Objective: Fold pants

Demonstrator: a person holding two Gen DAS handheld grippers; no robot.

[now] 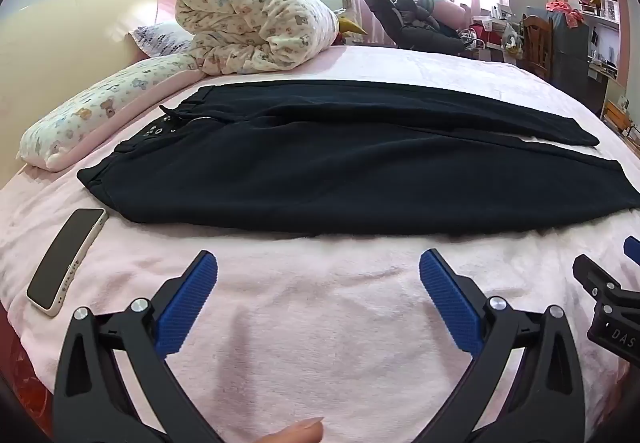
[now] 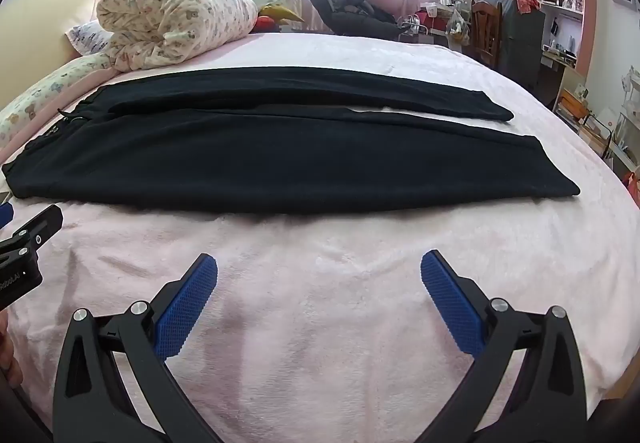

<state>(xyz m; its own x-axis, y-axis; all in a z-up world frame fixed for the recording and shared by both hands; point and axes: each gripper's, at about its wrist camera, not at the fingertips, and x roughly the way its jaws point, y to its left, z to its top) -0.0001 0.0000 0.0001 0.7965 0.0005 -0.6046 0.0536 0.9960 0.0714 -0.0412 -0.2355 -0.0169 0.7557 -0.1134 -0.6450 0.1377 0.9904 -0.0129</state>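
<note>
A bed point(image 1: 320, 323) under a fuzzy pink blanket fills a bright, cluttered bedroom with pink curtains and shelves far right. Dark, soft pants point(image 1: 340, 171) lie flat across its middle, waistband left, legs stretching right. A rolled bear-print quilt point(image 1: 256, 23) sits far left, a phone point(image 1: 66, 259) near left, perhaps face-up. The left gripper point(image 1: 318, 263) and right gripper point(image 2: 319, 263) hover nearside, ribbed blue pads spread wide, holding nothing
</note>
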